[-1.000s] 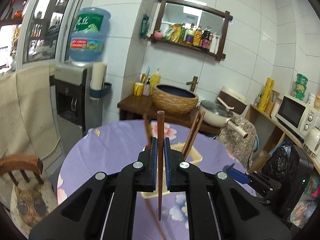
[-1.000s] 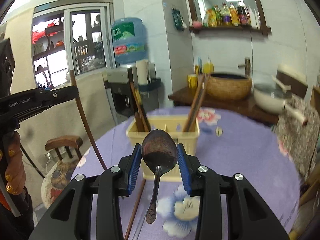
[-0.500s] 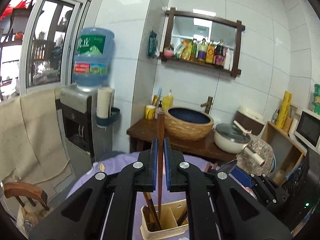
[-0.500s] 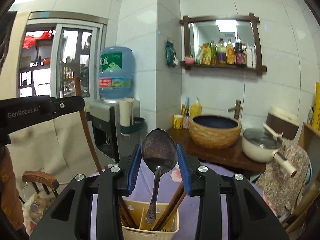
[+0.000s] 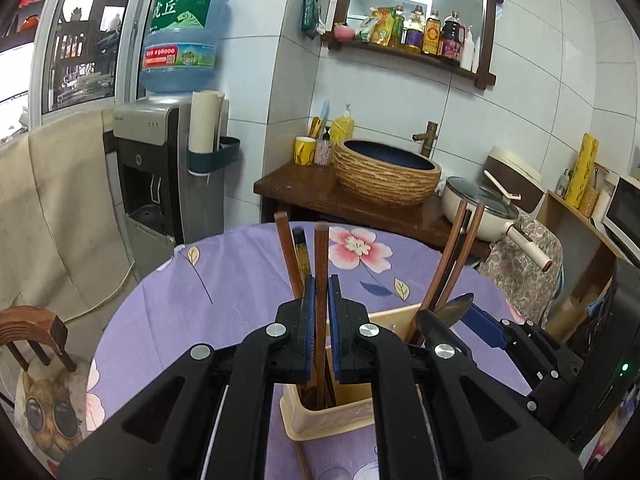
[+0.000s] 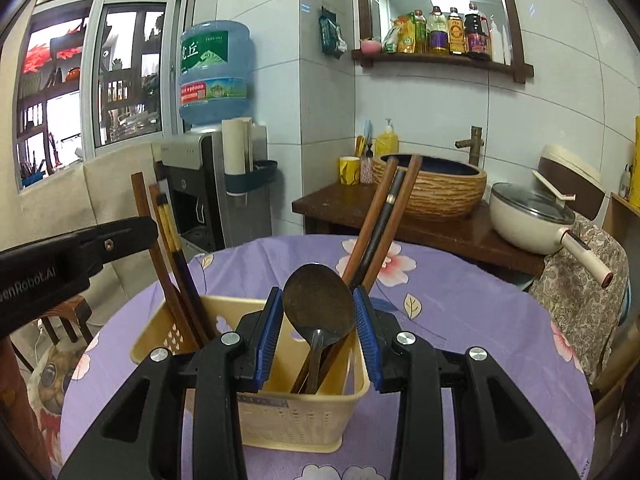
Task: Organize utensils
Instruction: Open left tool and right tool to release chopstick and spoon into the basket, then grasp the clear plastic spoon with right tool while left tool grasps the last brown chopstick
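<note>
Left wrist view: the left gripper [image 5: 318, 320] has its jaws drawn nearly together, clenched on a single brown chopstick [image 5: 320, 264] that stands upright between the blue pads. Its lower end dips into the near compartment of the cream utensil basket [image 5: 320, 416], which sits on the purple flowered counter [image 5: 224, 280]. Other chopsticks [image 5: 289, 252] already lean in that same compartment, just behind the held one. The risk here, as I judge it, is letting go while the stick is only partly down: it could tip against its neighbours, lever out and fall to the counter. A sideways push could also shove the light basket, since nothing steadies it. The right gripper [image 5: 472, 320] crowds in close on the right, so the two tools may knock together.

Right wrist view: the right gripper [image 6: 318, 324] has its jaws set moderately wide, pressed against both edges of the bowl of a dark metal spoon [image 6: 319, 300], so it is grasping the spoon by the bowl, handle pointing down into the basket [image 6: 280, 412]. The handle end is inside the front right compartment, among leaning chopsticks [image 6: 384, 216]; whether it touches the bottom is hidden. A grip on a curved, smooth bowl looks insecure: the spoon could swivel or slip. Released too high, it may clatter and lean outward. The left gripper [image 6: 72, 248] sits at the far left, beside the basket's other chopsticks [image 6: 160, 232].
</note>
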{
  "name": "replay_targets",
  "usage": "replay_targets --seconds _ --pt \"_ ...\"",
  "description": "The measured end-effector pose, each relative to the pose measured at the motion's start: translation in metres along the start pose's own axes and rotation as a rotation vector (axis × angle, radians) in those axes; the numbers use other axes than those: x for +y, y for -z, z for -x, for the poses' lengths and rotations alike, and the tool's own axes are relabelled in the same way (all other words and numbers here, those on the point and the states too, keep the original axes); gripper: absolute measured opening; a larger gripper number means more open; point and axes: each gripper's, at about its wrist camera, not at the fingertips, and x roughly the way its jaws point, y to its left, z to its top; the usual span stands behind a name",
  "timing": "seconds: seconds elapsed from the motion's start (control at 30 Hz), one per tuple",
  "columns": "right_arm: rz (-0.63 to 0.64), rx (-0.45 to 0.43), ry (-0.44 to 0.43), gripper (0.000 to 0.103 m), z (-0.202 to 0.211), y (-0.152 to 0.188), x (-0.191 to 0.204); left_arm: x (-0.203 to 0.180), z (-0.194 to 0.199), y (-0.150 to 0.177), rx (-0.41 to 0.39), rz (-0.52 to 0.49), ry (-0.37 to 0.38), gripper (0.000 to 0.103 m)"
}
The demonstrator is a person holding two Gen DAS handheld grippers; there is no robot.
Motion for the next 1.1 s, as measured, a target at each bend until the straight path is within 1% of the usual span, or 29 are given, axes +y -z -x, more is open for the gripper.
replay_targets --seconds 0.1,0.17,0.23,0.27,0.3,0.33,0.37,0.4,0.43,0.47,0.5,0.53,0.57,0.6,0.73,0.83,0.97,1.1 --pt "-0.005 0.008 -0.001 0.036 -0.001 0.004 0.000 0.001 -0.002 0.005 0.016 -0.003 0.019 0.007" --pt "-0.013 0.004 -0.004 0.038 0.001 0.004 -0.003 0.003 0.002 0.006 0.015 0.005 0.030 0.007" --pt "-0.022 -0.012 -0.010 0.045 0.008 0.005 -0.005 0.006 0.011 0.008 0.001 0.005 0.035 0.007" --pt "-0.025 -0.019 -0.013 0.048 0.012 0.005 -0.005 0.007 0.016 0.008 -0.005 0.004 0.036 0.012" --pt "-0.028 -0.029 -0.016 0.053 0.016 0.005 -0.006 0.008 0.024 0.010 -0.015 0.003 0.040 0.027" --pt "-0.030 -0.046 -0.017 0.055 0.024 0.007 -0.006 0.010 0.035 0.013 -0.031 0.005 0.044 0.041" --pt "-0.030 -0.056 -0.012 0.055 0.030 0.008 -0.005 0.013 0.043 0.015 -0.050 0.009 0.045 0.070" --pt "-0.026 -0.066 0.000 0.056 0.038 0.011 -0.004 0.016 0.054 0.019 -0.079 0.014 0.046 0.082" --pt "-0.021 -0.070 0.010 0.057 0.046 0.016 -0.002 0.020 0.067 0.027 -0.113 0.016 0.037 0.082" --pt "-0.018 -0.068 0.008 0.058 0.052 0.021 0.001 0.023 0.075 0.032 -0.123 0.012 0.021 0.083" --pt "-0.015 -0.059 -0.003 0.058 0.057 0.026 0.004 0.026 0.081 0.039 -0.122 0.005 -0.002 0.088" --pt "-0.010 -0.040 -0.017 0.058 0.059 0.032 0.006 0.029 0.084 0.047 -0.115 -0.001 -0.025 0.090" --pt "-0.003 -0.007 -0.028 0.058 0.060 0.040 0.010 0.034 0.086 0.057 -0.101 -0.004 -0.051 0.093" --pt "0.000 0.030 -0.034 0.058 0.059 0.049 0.014 0.039 0.087 0.068 -0.084 -0.001 -0.078 0.093" --pt "-0.006 0.175 -0.067 0.058 0.047 0.084 0.028 0.062 0.079 0.110 0.016 0.038 -0.173 0.093" --pt "0.010 0.270 -0.079 0.056 0.032 0.109 0.043 0.079 0.074 0.136 0.065 0.068 -0.225 0.093" --pt "-0.011 0.360 -0.100 0.055 0.017 0.127 0.059 0.098 0.072 0.159 0.111 0.108 -0.247 0.093" --pt "-0.040 0.395 -0.089 0.051 0.006 0.132 0.065 0.108 0.074 0.167 0.116 0.124 -0.258 0.093"
